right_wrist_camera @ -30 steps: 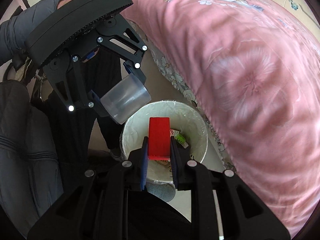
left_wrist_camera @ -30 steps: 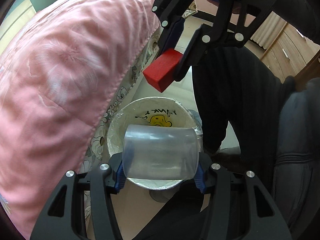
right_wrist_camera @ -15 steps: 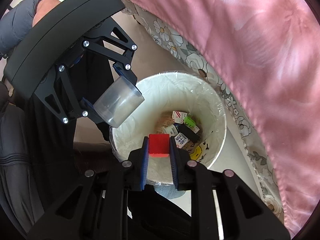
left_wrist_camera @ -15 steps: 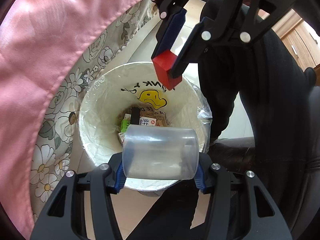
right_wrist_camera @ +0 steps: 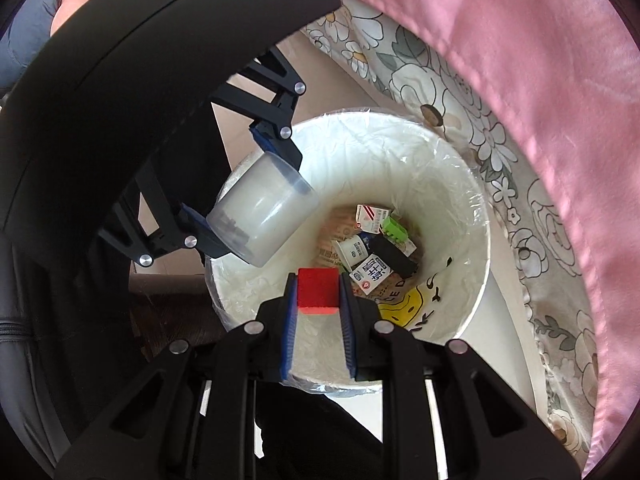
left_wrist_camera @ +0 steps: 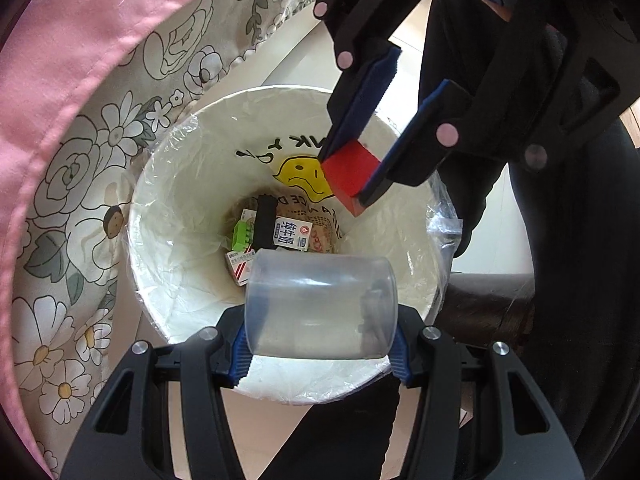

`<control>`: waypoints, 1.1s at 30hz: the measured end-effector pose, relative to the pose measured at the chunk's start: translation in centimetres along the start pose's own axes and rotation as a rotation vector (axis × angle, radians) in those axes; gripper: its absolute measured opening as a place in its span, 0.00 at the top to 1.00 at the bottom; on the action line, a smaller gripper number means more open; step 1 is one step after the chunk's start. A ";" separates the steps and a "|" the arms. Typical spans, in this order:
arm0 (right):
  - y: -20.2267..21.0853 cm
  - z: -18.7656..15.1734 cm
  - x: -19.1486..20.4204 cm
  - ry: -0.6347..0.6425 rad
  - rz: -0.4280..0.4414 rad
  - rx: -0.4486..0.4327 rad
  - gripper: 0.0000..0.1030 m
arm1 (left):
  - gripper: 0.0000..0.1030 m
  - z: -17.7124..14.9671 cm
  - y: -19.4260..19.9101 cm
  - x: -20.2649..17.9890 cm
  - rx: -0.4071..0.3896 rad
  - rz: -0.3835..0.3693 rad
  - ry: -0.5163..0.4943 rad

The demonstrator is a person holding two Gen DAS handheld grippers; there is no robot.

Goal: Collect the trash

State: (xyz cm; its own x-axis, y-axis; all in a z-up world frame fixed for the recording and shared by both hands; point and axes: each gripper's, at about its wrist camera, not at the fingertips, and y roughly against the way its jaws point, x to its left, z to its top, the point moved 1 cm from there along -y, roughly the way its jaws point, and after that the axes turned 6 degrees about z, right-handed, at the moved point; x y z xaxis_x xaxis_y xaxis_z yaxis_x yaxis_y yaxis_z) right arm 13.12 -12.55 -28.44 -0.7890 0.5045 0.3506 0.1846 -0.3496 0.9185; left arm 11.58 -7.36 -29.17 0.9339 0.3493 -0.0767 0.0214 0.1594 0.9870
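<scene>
Your left gripper (left_wrist_camera: pixel 320 320) clamps the clear plastic cup (left_wrist_camera: pixel 322 306); your right gripper (right_wrist_camera: pixel 318 294) pinches the red block (right_wrist_camera: pixel 318 290). Both hang over the lined bin (left_wrist_camera: pixel 168 208), litter beneath their tips.

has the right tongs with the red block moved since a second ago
Yes. The right tongs holding the red rectangular block have come down over the white lined trash bin, which now fills far more of the right wrist view.

Clear cup (left_wrist_camera: pixel 320 304) and red block (right_wrist_camera: pixel 317 290) above lined bin (left_wrist_camera: pixel 168 216).
</scene>
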 end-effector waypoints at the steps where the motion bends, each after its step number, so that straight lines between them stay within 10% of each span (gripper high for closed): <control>1: -0.1 -0.1 -0.1 -0.002 -0.002 0.003 0.80 | 0.45 0.0 -0.1 0.0 0.001 -0.005 0.004; 8: -0.2 0.2 -0.8 -0.027 0.003 -0.017 0.73 | 0.44 0.3 -1.2 -0.1 0.013 -0.015 0.006; 11: -0.2 0.3 -1.2 -0.047 -0.016 -0.036 0.17 | 0.10 0.5 -1.8 -0.1 0.011 -0.012 0.020; 15: -0.3 0.3 -1.4 -0.049 -0.050 -0.030 0.06 | 0.03 0.9 -2.1 -0.1 0.016 -0.005 0.023; 33: 1.7 -0.2 -0.5 -0.048 -0.074 -0.057 0.06 | 0.03 0.8 -1.0 -0.6 0.007 0.007 0.023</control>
State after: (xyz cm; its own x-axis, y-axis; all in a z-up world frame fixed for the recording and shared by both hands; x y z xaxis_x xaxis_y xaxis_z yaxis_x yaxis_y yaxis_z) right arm 13.67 -13.57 -27.14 -0.7702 0.5672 0.2917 0.0923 -0.3534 0.9309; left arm 11.26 -8.47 -29.99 0.9256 0.3715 -0.0726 0.0173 0.1500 0.9885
